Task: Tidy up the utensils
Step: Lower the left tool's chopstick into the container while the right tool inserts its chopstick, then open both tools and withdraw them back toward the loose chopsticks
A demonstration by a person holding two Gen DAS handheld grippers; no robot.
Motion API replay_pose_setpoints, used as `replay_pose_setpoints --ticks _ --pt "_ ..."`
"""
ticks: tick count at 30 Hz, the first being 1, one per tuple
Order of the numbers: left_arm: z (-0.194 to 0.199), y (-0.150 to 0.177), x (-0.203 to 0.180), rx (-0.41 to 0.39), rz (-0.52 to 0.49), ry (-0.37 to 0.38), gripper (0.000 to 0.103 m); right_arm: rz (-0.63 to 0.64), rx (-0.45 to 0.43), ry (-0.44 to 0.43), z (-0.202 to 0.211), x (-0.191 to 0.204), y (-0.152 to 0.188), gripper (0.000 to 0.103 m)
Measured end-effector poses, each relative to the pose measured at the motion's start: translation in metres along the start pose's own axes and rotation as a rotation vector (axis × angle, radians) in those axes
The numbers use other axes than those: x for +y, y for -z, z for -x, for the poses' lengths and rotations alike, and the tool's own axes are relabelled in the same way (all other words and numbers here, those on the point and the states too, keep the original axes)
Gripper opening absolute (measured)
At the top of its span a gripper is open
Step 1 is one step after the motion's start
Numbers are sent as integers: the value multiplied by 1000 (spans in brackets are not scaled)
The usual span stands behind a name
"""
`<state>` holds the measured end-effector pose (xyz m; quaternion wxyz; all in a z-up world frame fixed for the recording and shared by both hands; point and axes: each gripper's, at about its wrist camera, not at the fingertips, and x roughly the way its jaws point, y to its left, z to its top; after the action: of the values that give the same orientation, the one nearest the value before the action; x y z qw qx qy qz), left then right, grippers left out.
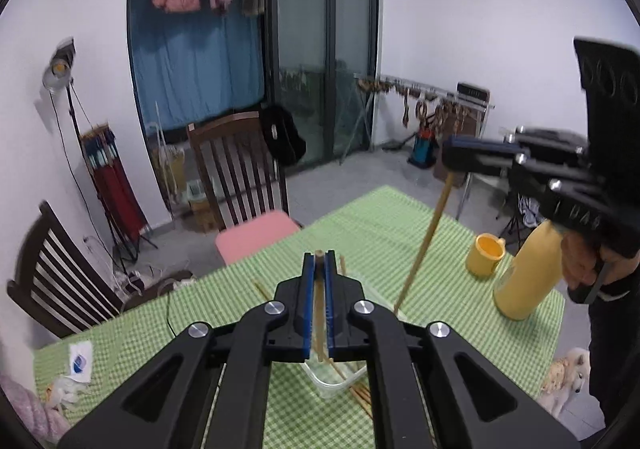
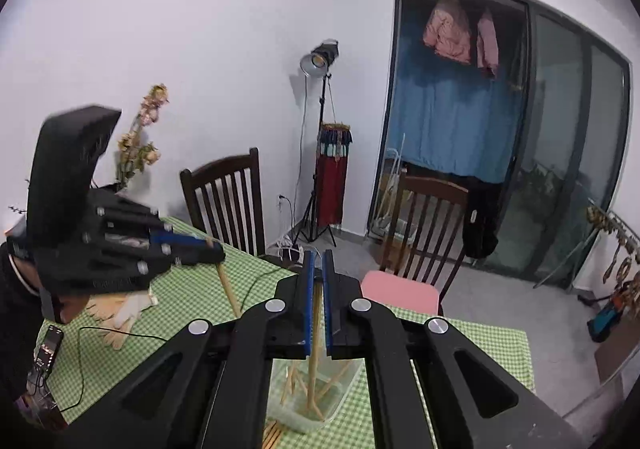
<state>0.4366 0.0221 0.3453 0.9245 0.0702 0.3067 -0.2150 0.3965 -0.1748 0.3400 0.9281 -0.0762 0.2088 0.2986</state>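
Left wrist view: left gripper (image 1: 319, 263) clamped on chopstick (image 1: 318, 313) above clear container (image 1: 336, 383); right gripper (image 1: 450, 153) pinching second chopstick (image 1: 424, 241) over green-checked worktop (image 1: 360, 225).

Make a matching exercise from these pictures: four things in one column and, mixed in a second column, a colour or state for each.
Things:
1. mug
2. chair cushion
3. clear container
4. left hand-held gripper

Colour or state:
A. shut on a chopstick
B. pink
C. holds several chopsticks
D. yellow

Pairs: 1-D, 2-B, 3-C, 4-A
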Motion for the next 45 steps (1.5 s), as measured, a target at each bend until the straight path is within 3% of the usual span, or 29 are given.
replay_pose_setpoints --ticks 7,17,21,22,23,24,26,33,38,40,45 --pt "-80 31 20 112 36 54 2 -10 91 55 -62 -18 20 4" --pt "-135 68 35 161 96 65 3 -70 260 81 -130 -41 66 4" --pt "-135 86 37 138 117 12 22 -105 295 103 -140 -49 82 9" --pt "-133 90 37 135 128 6 29 -122 285 113 -137 -51 85 11" --pt "-130 95 38 126 148 -8 32 -136 272 118 -131 -52 86 27" --pt "-126 100 38 109 168 -12 37 -144 251 124 -123 -53 87 58" --pt "-121 108 36 100 196 -17 44 -139 218 139 -110 -52 88 70" --pt "-73 149 8 1 212 -155 64 -168 186 189 -61 -47 118 77" --pt "-33 192 -21 -54 210 -207 66 -86 171 230 -19 -21 156 83" --pt "-17 208 -36 -78 203 -204 71 -94 160 228 -2 -12 174 84" --pt "16 243 -61 -108 222 -204 72 -103 130 235 30 14 212 84"
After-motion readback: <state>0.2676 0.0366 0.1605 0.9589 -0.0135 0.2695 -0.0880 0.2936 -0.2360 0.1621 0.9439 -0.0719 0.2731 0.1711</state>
